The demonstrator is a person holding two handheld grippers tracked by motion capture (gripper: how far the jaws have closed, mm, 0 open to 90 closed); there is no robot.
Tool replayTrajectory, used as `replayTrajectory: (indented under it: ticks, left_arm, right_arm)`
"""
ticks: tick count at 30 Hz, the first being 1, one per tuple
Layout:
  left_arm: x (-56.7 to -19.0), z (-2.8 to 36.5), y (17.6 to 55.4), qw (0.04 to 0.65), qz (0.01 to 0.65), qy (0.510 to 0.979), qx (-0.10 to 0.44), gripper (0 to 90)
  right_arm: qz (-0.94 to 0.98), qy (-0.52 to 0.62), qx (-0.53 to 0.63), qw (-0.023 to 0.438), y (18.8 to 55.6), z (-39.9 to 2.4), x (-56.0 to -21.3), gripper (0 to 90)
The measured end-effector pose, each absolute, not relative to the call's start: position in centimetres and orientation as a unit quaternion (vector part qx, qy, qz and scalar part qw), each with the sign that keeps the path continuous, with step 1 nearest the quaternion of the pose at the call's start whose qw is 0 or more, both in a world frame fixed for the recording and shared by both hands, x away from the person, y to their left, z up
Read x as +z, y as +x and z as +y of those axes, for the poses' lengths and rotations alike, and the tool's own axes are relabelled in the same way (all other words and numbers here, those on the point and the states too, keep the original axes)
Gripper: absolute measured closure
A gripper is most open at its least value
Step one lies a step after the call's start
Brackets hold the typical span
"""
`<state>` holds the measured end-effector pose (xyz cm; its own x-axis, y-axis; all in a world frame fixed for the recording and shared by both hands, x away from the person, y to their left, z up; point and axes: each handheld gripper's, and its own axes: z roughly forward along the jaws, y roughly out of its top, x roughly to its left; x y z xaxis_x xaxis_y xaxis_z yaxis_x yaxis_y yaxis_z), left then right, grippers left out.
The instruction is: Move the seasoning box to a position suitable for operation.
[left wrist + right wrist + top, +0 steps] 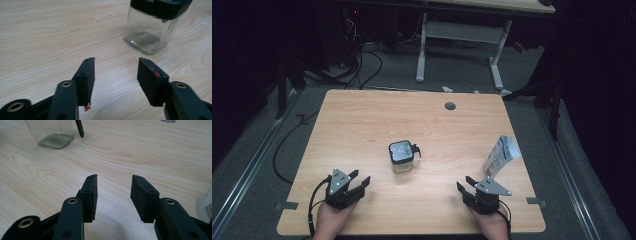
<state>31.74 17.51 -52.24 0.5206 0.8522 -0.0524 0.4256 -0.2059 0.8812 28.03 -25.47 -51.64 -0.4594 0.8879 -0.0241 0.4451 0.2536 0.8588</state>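
Note:
A square clear glass jar [402,156] with a black lid stands upright at the middle of the wooden table [362,125]. In the left gripper view the jar [150,32] is ahead and to the right; in the right gripper view the jar's base [53,135] is at the upper left. My left gripper [360,179] rests near the table's front left, open, nothing between its jaws [116,71]. My right gripper [464,184] rests near the front right, also open and empty [113,187]. A white and blue pouch [502,156] stands just beyond the right gripper.
A round grey grommet hole [450,106] sits near the table's far edge. A white-legged desk [462,35] stands beyond the table, with cables on the floor. The pouch's edge [206,206] shows close to the right gripper's right jaw.

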Motion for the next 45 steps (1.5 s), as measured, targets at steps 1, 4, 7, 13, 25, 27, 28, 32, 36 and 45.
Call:
replayTrajectory:
  ticks: [1, 4, 7, 13, 25, 27, 28, 32, 36, 45]
  left_arm:
    - [-52.2, 17.4, 31.9, 0.462, 0.430, 0.741, 0.228, 51.2]
    - [-52.2, 17.2, 32.1, 0.466, 0.428, 0.743, 0.218, 54.2]
    - [-52.3, 16.6, 32.5, 0.456, 0.424, 0.750, 0.225, 59.0]
    - [-52.1, 15.0, 33.5, 0.446, 0.427, 0.757, 0.214, 68.1]
    - [-52.2, 12.1, 35.3, 0.410, 0.402, 0.785, 0.231, 78.5]
    - [-52.2, 11.9, 35.6, 0.416, 0.404, 0.782, 0.230, 84.2]
    - [-52.2, 11.9, 35.7, 0.419, 0.408, 0.779, 0.226, 86.7]
    - [-52.1, 11.8, 36.2, 0.430, 0.418, 0.770, 0.217, 89.9]
    - [-52.4, 11.4, 36.5, 0.437, 0.419, 0.768, 0.211, 89.9]
    - [-52.2, 10.5, 36.6, 0.439, 0.412, 0.771, 0.208, 89.9]
  right_arm:
    - [0.746, 0.445, 0.417, 0.267, 28.0, -25.5, -51.6, 58.2]
    - [0.743, 0.445, 0.422, 0.268, 27.9, -25.7, -51.6, 59.5]
    - [0.729, 0.455, 0.439, 0.263, 27.8, -26.1, -51.7, 64.0]
    - [0.733, 0.457, 0.428, 0.266, 27.8, -26.7, -51.9, 65.7]
    - [0.738, 0.463, 0.420, 0.255, 27.8, -27.0, -51.9, 65.8]
    - [0.741, 0.460, 0.416, 0.258, 27.8, -26.9, -52.0, 67.8]
    - [0.740, 0.458, 0.418, 0.261, 27.8, -26.8, -52.1, 69.2]
    - [0.741, 0.459, 0.417, 0.256, 27.8, -26.6, -52.1, 74.5]
    - [0.750, 0.452, 0.409, 0.256, 27.8, -26.5, -52.2, 86.2]
    - [0.748, 0.451, 0.414, 0.257, 27.7, -26.7, -52.1, 85.7]
